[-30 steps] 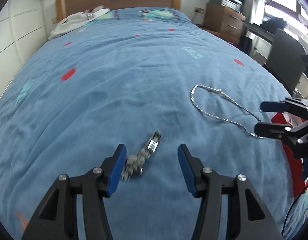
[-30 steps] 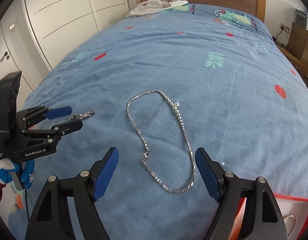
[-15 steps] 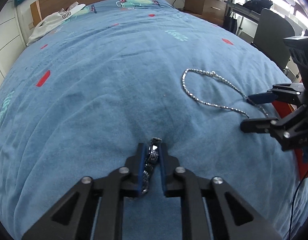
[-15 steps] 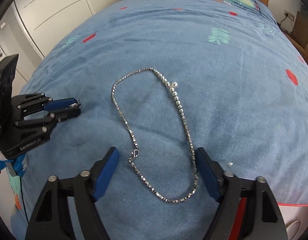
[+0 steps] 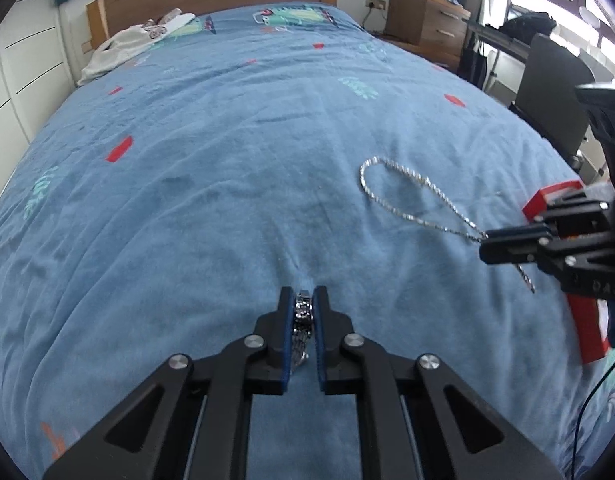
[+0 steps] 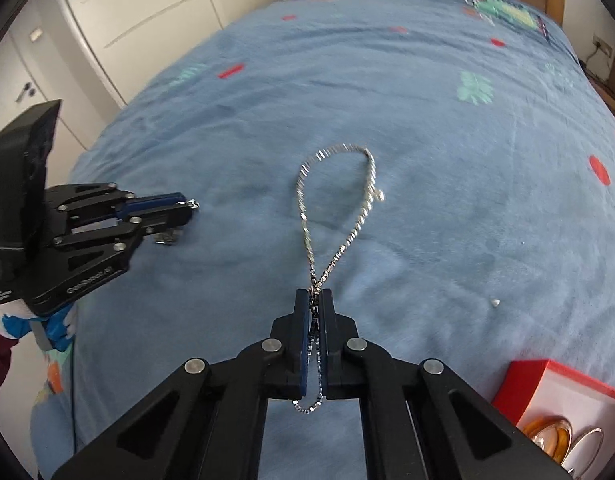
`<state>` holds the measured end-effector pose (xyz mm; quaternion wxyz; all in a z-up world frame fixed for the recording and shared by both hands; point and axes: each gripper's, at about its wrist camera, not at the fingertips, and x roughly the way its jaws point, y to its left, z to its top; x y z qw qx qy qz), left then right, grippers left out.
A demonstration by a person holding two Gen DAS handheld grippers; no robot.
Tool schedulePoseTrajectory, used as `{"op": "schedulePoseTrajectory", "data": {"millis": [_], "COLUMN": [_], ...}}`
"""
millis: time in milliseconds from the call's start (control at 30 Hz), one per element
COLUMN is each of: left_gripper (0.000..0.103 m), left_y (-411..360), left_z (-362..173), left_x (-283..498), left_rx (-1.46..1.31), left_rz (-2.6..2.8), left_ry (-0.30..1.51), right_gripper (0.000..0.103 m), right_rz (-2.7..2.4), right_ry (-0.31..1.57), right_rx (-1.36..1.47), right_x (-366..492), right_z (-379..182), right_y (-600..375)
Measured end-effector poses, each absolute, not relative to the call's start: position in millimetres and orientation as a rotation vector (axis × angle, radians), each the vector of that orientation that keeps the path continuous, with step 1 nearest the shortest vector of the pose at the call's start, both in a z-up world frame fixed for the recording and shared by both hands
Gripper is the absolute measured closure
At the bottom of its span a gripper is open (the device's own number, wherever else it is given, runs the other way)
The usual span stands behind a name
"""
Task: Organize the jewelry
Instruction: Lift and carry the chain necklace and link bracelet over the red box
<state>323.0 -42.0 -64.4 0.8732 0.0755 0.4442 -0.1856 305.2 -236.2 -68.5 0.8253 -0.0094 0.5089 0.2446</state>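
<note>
My left gripper [image 5: 302, 300] is shut on a silver link bracelet [image 5: 301, 318] just above the blue bedspread; it also shows in the right wrist view [image 6: 185, 208] at the left. My right gripper [image 6: 314, 294] is shut on a silver beaded necklace [image 6: 339, 200], whose loop lies stretched out on the bed ahead and whose short end hangs below the jaws. The necklace [image 5: 403, 196] and the right gripper [image 5: 487, 242] also show in the left wrist view at the right.
A red jewelry box [image 6: 563, 384] with an orange bangle and a silver ring inside sits at the near right bed edge; it also shows in the left wrist view [image 5: 555, 200]. White clothes [image 5: 135, 44] lie by the wooden headboard. A small white speck [image 6: 495, 302] lies on the blue bedspread [image 6: 427, 100].
My left gripper closed on the bracelet. My right gripper closed on the near end of the necklace, and its loop has drawn narrower.
</note>
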Motion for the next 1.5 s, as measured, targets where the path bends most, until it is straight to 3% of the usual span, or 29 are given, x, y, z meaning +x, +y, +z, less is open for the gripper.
{"op": "schedulePoseTrajectory", "data": {"millis": [600, 967, 1267, 1500], "left_gripper": [0.095, 0.095, 0.095, 0.095], "left_y": [-44.9, -89.2, -159.0, -228.9], "left_z": [34.6, 103.9, 128.9, 116.5], "left_x": [244.6, 191.6, 172.7, 172.7], "left_rx": [0.090, 0.138, 0.132, 0.129], "left_rz": [-0.407, -0.480, -0.569, -0.655], "left_ry": [0.797, 0.717, 0.694, 0.721], "right_gripper": [0.099, 0.099, 0.099, 0.099], "right_rz": [0.506, 0.432, 0.340, 0.264], "right_ry": [0.836, 0.727, 0.682, 0.702], "right_rx": [0.048, 0.062, 0.081, 0.106], "right_x": [215.4, 159.1, 121.2, 111.9], "right_z": [56.8, 115.4, 136.0, 124.3], "right_y": [-258.1, -296.4, -360.8, -415.2]}}
